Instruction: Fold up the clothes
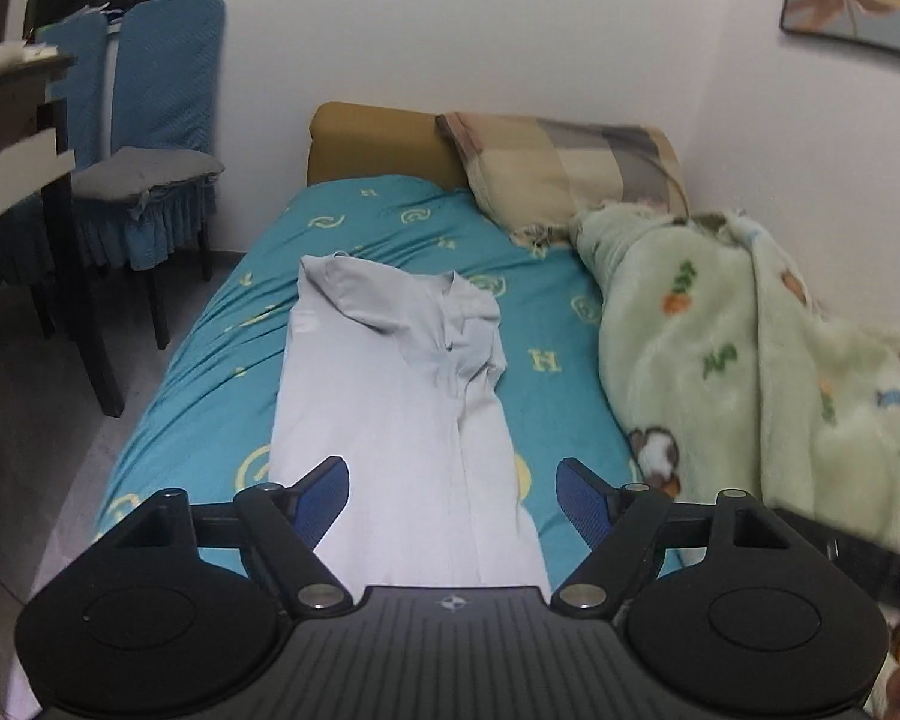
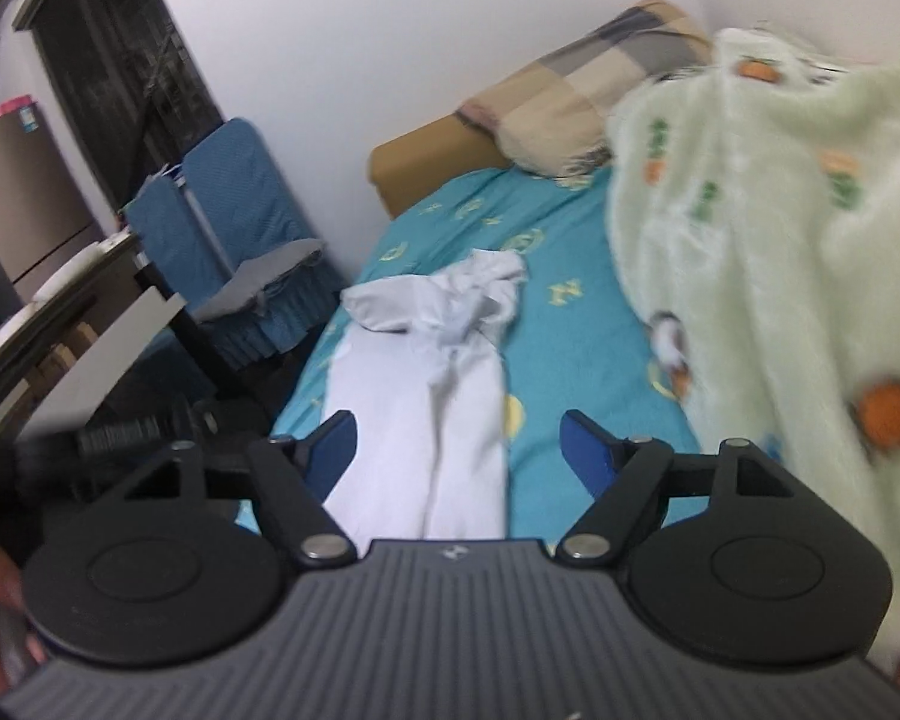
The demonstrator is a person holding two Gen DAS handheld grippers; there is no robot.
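The left claw (image 1: 453,498) is wide open w/ nothing in it. Its blue pads (image 1: 324,501) sit apart, one on each side of the near end of the shirt (image 1: 384,396), above the cloth; can't tell if they touch it.

The right claw (image 2: 459,450) is wide open too, nothing held. It hangs over the near end of the shirt (image 2: 444,420). This view is blurry.

The shirt is pale grey-white. It lies long & narrow on the bed sheet (image 1: 210,372), folded in at the sides, running from 6 o'clock up to 12 o'clock in the left view. Its collar end is bunched up at the far end.

The sheet is teal w/ yellow marks. At 3 o'clock a fluffy green blanket (image 1: 750,372) w/ small cartoon pics is piled up, just beside the shirt but apart from it. At 1 o'clock a checked pillow (image 1: 570,168) leans on a brown headboard (image 1: 378,144).

At 9–10 o'clock, off the bed, stand blue chairs (image 1: 162,120) w/ a grey cushion (image 1: 144,171), next to a table (image 1: 18,120).
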